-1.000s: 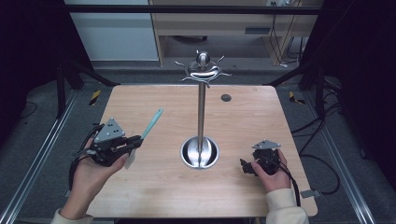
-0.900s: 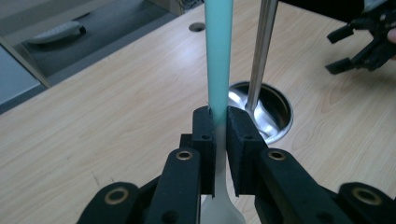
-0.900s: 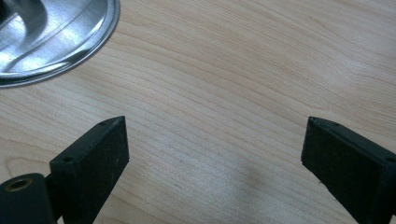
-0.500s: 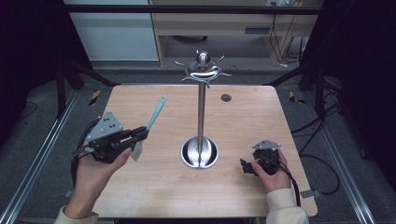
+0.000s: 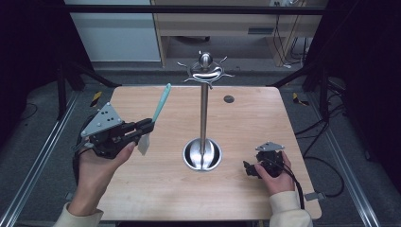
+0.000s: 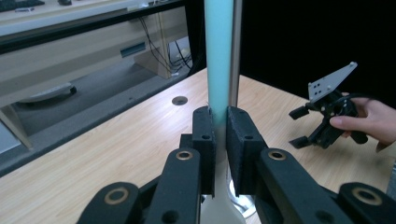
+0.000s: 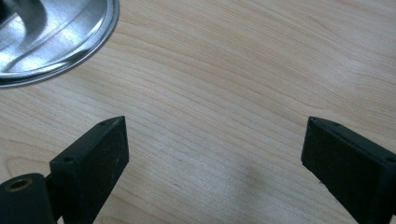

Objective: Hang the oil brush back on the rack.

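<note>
Change: left gripper had risen off the table since the earlier frames, carrying the spatula higher and tipping its teal handle more upright.
Meaning: likely lift-and-carry step, heading for a hook on the stand; hanging not yet done.
Left jaws: narrow, clamped on the spatula just above its pale blade, handle up.
Spatula place: in the air over the table's left half, left of the stand's pole, apart from the hooks.
Right gripper: low near the table's right edge, beside the stand's base.
Right jaws: wide apart, nothing between them.
</note>
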A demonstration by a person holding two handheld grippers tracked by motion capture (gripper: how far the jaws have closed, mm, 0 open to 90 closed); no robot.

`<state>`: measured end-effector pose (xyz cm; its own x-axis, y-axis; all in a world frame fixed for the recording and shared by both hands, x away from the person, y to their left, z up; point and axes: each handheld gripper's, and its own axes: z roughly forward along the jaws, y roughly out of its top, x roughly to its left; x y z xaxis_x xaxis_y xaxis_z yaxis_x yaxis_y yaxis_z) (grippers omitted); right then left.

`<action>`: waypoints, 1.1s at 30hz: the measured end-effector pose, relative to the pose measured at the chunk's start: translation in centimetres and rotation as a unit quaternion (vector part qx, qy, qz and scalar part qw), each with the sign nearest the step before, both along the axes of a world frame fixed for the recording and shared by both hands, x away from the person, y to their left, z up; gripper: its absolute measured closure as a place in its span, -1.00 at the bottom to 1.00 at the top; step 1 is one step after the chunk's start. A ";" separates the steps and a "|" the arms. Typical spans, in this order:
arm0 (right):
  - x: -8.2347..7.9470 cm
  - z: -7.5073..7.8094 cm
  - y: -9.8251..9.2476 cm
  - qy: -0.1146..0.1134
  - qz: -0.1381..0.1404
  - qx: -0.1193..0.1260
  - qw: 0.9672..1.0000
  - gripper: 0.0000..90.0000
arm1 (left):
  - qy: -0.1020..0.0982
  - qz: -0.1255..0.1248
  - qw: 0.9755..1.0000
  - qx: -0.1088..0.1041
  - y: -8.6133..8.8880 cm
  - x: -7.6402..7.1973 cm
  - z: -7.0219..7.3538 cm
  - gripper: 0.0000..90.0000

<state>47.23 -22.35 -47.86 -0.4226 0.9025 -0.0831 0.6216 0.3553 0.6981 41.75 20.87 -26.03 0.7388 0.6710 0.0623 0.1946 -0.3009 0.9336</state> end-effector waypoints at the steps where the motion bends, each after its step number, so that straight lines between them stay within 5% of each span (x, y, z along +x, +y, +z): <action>1: 0.0 0.0 0.0 0.001 0.000 0.000 1.000 -0.82 | -0.001 -0.002 1.000 -0.001 -0.1 0.0 0.1 0.82; 10: 0.0 0.0 0.0 0.001 0.000 0.000 1.000 -0.82 | -0.020 -0.006 1.000 0.007 -1.4 0.0 1.3 0.82; 33: 0.0 0.0 0.0 0.002 0.001 0.002 1.000 -0.82 | -0.012 -0.010 1.000 0.017 -2.5 0.7 1.4 0.82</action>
<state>47.20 -22.38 -47.83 -0.4240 0.9023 -0.0786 0.6240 0.3539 0.6967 42.47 18.33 -24.61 0.7501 0.6533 0.1026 0.1665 -0.3368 0.9268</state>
